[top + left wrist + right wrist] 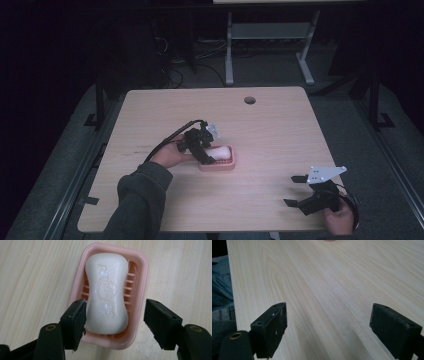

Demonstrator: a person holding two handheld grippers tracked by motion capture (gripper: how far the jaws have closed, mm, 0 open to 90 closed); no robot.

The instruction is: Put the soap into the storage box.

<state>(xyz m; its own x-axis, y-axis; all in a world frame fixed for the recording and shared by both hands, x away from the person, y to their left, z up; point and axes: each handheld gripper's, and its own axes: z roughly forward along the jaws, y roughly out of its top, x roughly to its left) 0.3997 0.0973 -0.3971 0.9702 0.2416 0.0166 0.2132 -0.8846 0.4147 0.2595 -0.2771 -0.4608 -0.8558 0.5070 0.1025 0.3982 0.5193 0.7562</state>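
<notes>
A white bar of soap [106,293] with embossed lettering lies in a pink ribbed soap dish [140,277] on the wooden table. My left gripper [116,323] hangs right over the dish, open, its jaws straddling the near end of the bar; one jaw stands at the soap's edge, the other is apart from it. In the high view the soap [220,151] and dish [225,165] sit mid-table under the left gripper [205,156]. My right gripper [296,190] is open near the table's front right corner, holding nothing, and in its own view the right gripper [328,326] spans bare wood.
The wooden table [280,135] has a round cable hole [249,100] near its far edge. A table frame with white legs [229,50] stands on the floor beyond. Denim-clad legs [220,287] show past the table's edge in the right gripper view.
</notes>
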